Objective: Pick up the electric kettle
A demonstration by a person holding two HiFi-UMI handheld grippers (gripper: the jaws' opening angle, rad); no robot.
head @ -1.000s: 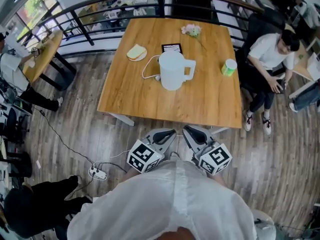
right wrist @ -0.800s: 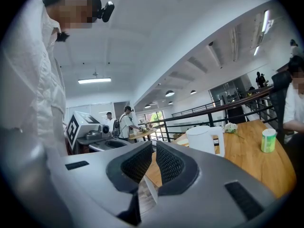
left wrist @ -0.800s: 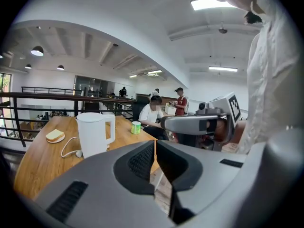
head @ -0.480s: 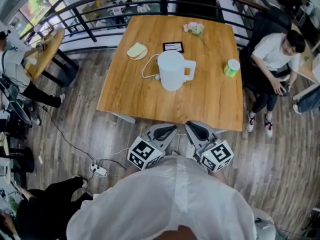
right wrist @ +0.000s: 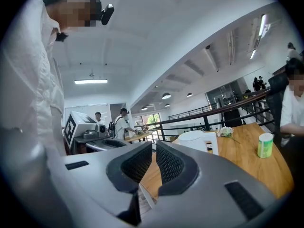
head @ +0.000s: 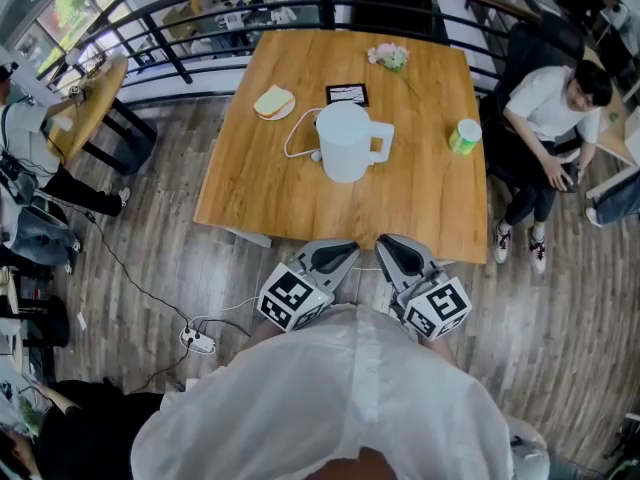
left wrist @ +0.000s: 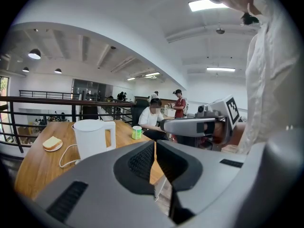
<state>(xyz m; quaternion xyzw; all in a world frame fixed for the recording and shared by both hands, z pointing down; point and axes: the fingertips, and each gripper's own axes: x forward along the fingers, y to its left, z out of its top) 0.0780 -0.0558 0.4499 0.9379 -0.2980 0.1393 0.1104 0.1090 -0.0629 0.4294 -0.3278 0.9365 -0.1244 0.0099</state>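
A: When the left gripper [head: 348, 250] was looked at, how were its jaws found?

B: They were found pressed together, with nothing caught between them. The same was seen of the right gripper [head: 384, 244]: clenched and empty. Both were held side by side, close by the near edge of the wooden table [head: 420, 208], with their tips pointed toward it.

A: And where was the electric kettle placed?

B: The white electric kettle [head: 345, 140] was stood upright near the middle of the table, well apart from both grippers, its handle turned to the right in the head view. A white cord [head: 293, 136] was looped on the tabletop at its left.

A: What else was laid out?

B: A slice of bread on a small plate [head: 273, 102] was set beyond the cord. A black card [head: 346, 94] was laid just behind the kettle, pale flowers [head: 388, 57] at the far edge, and a green cup [head: 461, 135] near the right edge. A seated person [head: 545, 118] was seen beside the table's right side, a dark railing [head: 200, 38] behind it, and a power strip [head: 197, 343] on the plank floor.
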